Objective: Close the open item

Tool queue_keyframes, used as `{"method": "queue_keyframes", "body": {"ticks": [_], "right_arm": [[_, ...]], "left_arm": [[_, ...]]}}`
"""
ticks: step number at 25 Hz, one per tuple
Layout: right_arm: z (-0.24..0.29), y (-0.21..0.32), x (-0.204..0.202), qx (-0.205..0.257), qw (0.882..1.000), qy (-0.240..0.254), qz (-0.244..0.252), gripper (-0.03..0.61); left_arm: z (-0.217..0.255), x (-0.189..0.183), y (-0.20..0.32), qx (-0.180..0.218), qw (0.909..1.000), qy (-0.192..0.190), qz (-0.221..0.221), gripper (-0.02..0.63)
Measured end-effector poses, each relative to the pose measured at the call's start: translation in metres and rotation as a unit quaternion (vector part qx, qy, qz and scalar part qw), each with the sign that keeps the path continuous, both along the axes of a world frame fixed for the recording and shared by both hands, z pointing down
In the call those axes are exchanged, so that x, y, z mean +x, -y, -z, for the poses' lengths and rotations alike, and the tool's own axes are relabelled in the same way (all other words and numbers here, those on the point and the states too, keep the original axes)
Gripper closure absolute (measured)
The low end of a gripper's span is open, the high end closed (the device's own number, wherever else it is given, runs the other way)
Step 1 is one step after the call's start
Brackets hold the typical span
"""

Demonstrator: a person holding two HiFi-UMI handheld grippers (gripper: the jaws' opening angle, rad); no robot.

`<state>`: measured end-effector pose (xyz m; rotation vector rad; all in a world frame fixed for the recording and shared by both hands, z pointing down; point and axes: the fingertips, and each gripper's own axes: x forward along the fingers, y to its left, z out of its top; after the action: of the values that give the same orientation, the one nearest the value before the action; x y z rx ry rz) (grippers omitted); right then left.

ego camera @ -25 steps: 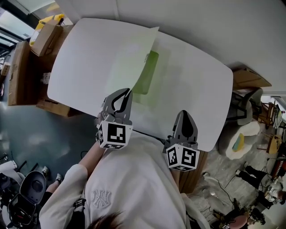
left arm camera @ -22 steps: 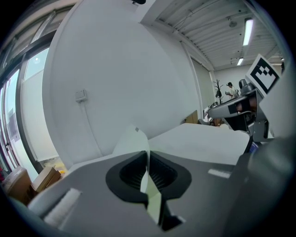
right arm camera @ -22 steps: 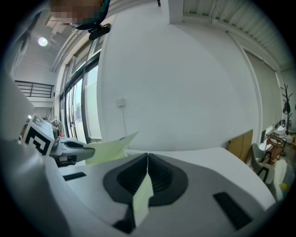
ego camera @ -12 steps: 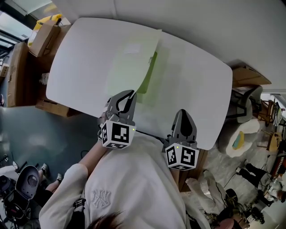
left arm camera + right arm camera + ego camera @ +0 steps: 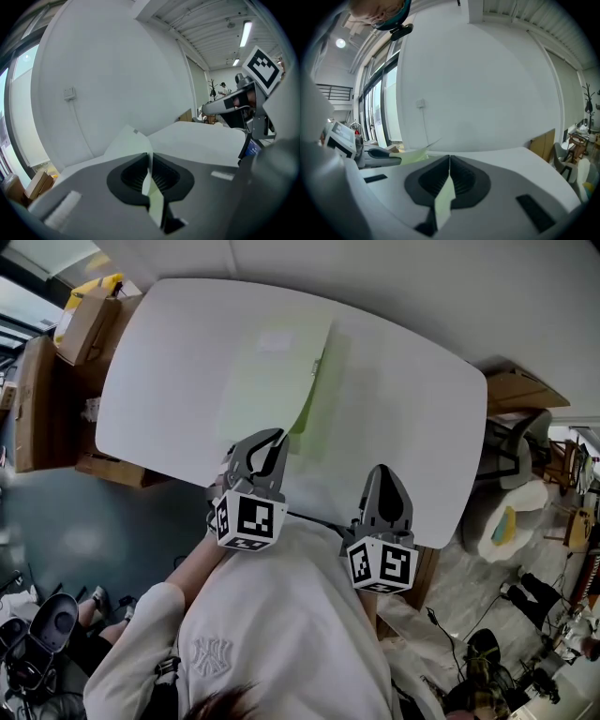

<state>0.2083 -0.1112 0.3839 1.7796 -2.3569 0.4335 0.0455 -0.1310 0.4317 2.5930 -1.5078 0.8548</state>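
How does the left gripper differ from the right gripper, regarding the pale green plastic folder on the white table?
The left gripper is shut on the raised cover of the pale green plastic folder; the right gripper touches no part of it. The left gripper is at the folder's near edge; the right gripper is apart, over the near edge of the white table. Both have jaws together.

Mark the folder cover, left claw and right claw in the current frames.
folder cover (image 5: 272, 381), head view, middle of the pale green flap.
left claw (image 5: 274, 437), head view, tips pinching the cover's near edge.
right claw (image 5: 385, 472), head view, closed tips.
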Motion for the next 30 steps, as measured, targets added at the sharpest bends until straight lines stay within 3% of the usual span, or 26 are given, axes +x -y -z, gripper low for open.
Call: {"method": "queue_keyframes", "body": {"ticks": [30], "right_arm": [[-0.004,0.0,0.008,-0.007,1.0,0.002,-0.001,0.569]], "left_arm": [[-0.051,0.047,-0.006,-0.04,0.9938,0.063,-0.082,0.584]]}}
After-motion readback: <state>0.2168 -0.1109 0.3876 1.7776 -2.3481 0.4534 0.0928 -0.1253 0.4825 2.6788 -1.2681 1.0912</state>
